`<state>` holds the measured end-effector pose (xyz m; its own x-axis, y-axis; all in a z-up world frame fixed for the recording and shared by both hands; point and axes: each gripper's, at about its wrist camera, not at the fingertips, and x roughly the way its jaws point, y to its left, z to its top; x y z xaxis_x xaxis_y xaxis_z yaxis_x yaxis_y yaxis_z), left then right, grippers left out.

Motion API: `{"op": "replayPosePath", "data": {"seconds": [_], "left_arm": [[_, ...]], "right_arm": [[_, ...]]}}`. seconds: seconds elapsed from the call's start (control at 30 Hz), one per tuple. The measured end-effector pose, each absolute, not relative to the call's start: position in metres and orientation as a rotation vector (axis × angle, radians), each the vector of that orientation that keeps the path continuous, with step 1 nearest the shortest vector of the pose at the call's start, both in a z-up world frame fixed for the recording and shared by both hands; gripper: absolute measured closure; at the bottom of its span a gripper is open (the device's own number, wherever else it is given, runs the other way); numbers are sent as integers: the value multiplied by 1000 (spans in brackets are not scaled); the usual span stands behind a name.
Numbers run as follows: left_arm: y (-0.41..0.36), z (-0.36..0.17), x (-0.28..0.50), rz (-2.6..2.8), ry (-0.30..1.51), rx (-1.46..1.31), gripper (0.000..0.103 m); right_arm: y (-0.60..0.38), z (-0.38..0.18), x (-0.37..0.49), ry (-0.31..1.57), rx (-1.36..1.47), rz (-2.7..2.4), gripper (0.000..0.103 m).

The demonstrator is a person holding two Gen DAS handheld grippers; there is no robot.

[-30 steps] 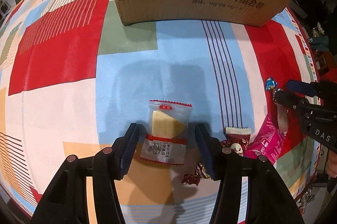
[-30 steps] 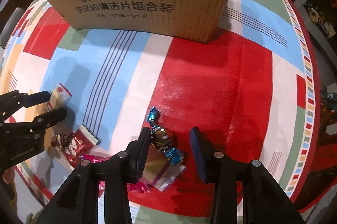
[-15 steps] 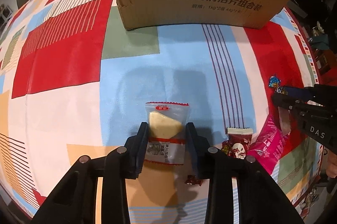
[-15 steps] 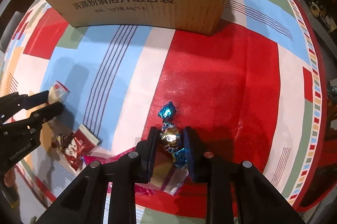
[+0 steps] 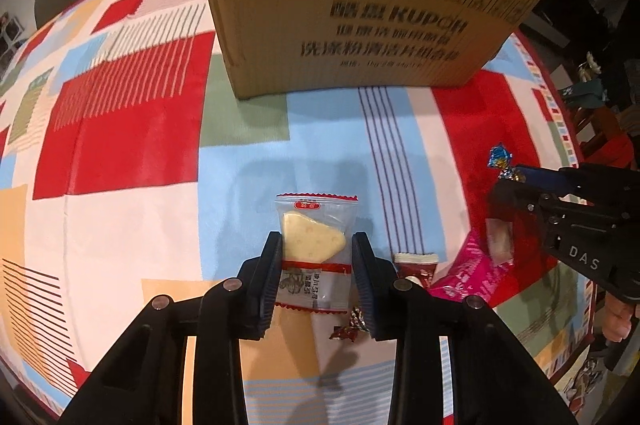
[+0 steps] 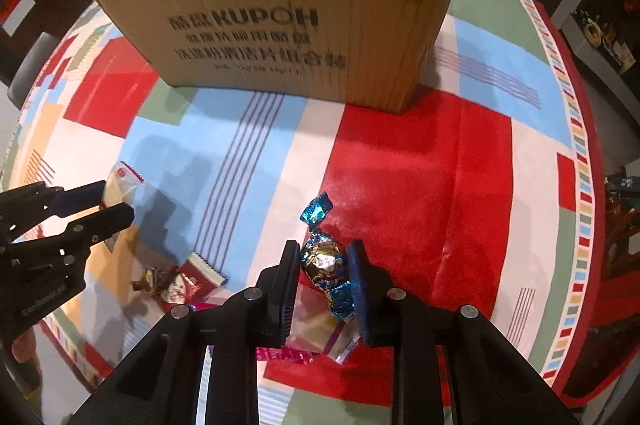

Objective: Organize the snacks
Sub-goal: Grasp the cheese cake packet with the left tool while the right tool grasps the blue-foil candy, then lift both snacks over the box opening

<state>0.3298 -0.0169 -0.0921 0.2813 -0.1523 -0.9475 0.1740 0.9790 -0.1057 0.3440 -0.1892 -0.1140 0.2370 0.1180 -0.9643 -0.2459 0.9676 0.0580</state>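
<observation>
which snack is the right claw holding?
The blue-and-gold foil candy, pinched between the right claw. The clear packet with the pale cake sits in the left claw; the others lie on the tablecloth.

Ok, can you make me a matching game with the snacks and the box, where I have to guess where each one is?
Things:
1. cake packet
2. foil candy
3. box
4. pink wrapper

Places:
A. standing at the far side of the cloth
B. pinched in the left claw
C. lying on the cloth between the two claws
D. pinched in the right claw

Pairs: 1-B, 2-D, 3-A, 4-C
</observation>
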Motion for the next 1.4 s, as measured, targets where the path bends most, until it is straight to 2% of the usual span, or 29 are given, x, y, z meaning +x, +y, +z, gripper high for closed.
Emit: {"op": "replayPosePath", "data": {"seconds": [0.87, 1.4], "left_arm": [[-19, 15, 324, -279, 1020, -6, 69], [-22, 65, 339, -308, 909, -5, 69]], "right_arm": [[-173, 1, 343, 1032, -46, 315, 77], [-179, 47, 354, 891, 4, 317, 77]]}}
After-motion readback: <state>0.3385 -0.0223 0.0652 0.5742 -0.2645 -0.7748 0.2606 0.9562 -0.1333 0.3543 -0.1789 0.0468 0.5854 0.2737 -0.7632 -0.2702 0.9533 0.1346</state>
